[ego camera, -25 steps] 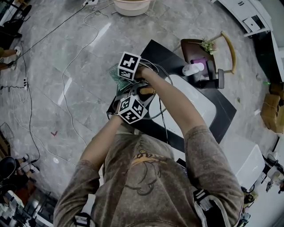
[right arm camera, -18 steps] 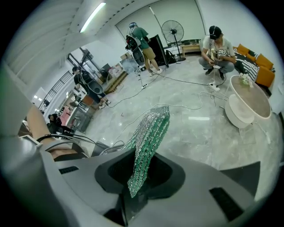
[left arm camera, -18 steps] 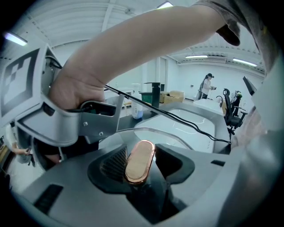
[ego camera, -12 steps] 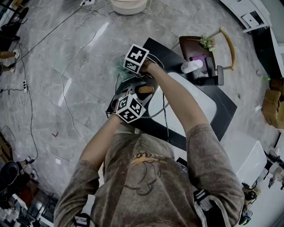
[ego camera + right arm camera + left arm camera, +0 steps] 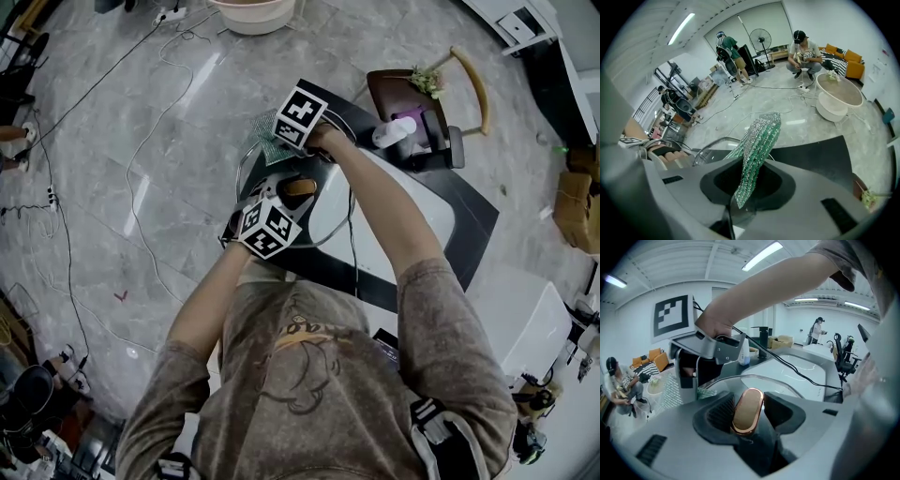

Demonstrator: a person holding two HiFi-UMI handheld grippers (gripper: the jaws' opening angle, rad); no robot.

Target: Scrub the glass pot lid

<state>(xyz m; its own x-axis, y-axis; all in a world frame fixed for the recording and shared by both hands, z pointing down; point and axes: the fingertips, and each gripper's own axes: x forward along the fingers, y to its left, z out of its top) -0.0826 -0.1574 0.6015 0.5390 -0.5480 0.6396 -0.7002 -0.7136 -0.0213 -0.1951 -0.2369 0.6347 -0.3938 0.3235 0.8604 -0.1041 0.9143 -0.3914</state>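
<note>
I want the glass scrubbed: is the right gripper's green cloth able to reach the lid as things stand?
Probably yes. The left gripper, shut on the knob, holds the glass lid up, and the right gripper has its cloth right beside the rim with nothing seen between.

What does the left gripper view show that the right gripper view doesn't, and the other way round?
Only the left gripper view: jaws shut on the copper knob, and the white sink behind. Only the right gripper view: jaws shut on the green scrubber seen close up, plus the floor and a fan. Both: the glass lid rim and the scrubber.
</note>
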